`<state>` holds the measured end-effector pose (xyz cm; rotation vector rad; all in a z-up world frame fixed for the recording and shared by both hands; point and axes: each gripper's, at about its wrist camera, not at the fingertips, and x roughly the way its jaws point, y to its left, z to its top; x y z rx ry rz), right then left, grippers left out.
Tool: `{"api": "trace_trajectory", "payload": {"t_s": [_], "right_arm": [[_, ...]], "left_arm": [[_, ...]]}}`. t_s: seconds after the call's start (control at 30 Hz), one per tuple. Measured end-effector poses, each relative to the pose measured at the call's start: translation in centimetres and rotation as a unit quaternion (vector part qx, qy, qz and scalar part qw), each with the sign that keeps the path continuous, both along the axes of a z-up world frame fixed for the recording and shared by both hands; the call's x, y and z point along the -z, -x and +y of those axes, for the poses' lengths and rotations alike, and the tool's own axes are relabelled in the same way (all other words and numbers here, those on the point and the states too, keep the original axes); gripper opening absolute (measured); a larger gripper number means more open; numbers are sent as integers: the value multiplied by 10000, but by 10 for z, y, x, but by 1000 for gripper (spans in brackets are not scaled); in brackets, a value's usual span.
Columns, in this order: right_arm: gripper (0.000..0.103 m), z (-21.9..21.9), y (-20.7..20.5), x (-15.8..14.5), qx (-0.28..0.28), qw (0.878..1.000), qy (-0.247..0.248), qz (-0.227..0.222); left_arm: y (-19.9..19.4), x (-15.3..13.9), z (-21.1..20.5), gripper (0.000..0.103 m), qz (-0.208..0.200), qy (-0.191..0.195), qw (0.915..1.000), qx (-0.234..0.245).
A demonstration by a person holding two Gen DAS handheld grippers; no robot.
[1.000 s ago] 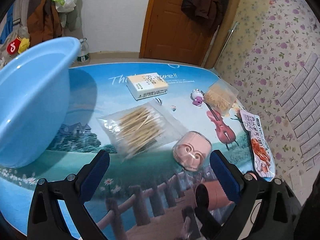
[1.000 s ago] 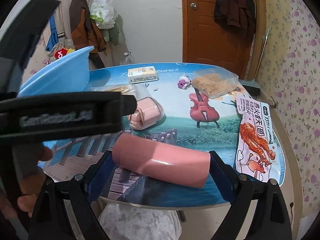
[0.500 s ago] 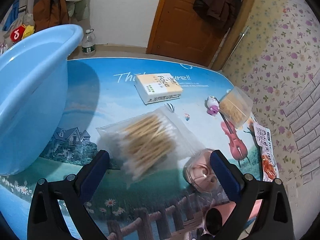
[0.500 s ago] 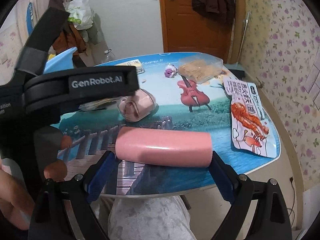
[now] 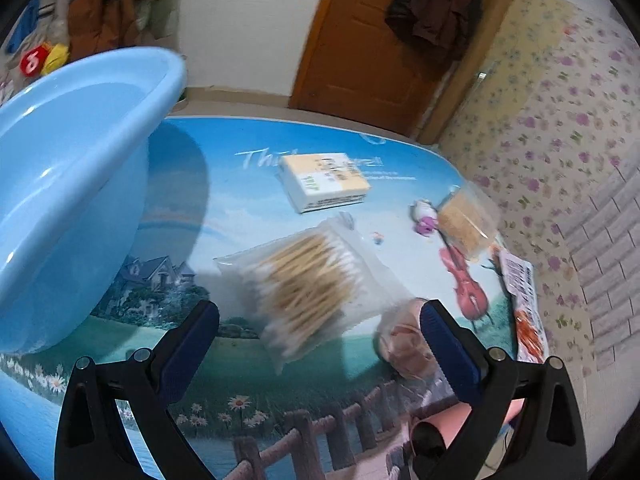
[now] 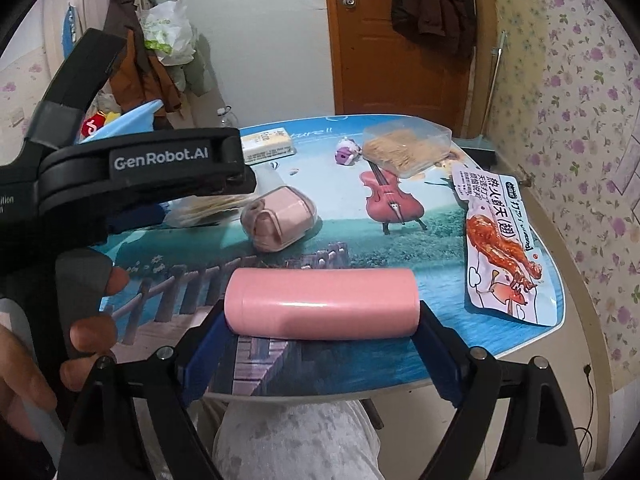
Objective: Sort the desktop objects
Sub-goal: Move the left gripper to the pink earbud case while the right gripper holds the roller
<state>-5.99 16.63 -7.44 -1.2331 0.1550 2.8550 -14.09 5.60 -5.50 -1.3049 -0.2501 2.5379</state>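
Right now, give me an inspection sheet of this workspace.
Surface: table, printed landscape top.
Job's things: tube, basin, swab bag, tissue pack, pink case, toothpick box, snack pouch, toy.
Clutter: nothing seen.
Tongs: left tongs open over swab bag; right tongs closing on tube, end to end.
Cables: thin cord by the wall.
Surroundings: door, hung coats, floral wallpaper.

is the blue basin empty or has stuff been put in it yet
Empty as far as visible: the blue basin shows only bare blue inside in the left wrist view; its near part is cut off.
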Motion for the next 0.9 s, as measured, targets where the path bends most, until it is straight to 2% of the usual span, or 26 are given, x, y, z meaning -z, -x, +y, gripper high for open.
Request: {"api": "trace_trajectory", "payload": {"t_s": [0.23,0.4,0.47,0.63,0.9], "right_arm": [[88,14,-13,-6,24,10000,-8,83],[88,19,-15,-5,5,9999,30,95],[88,20,-15,-5,-1,9999,55,103],[88,20,-16,-5,-7,9999,89,117],[88,20,-15,-5,-17,9999,105,119]], "left_arm": [[-13,-9,23,100,385,205,9945,953],[-21,-6,48,83,636,576,9832,1609],[-22,-5,51,70,639,677,9804,1739],[-21,-14,35,69,675,398,9801,1826],[-29,-22,35,70,806,465,9723,2144]]}}
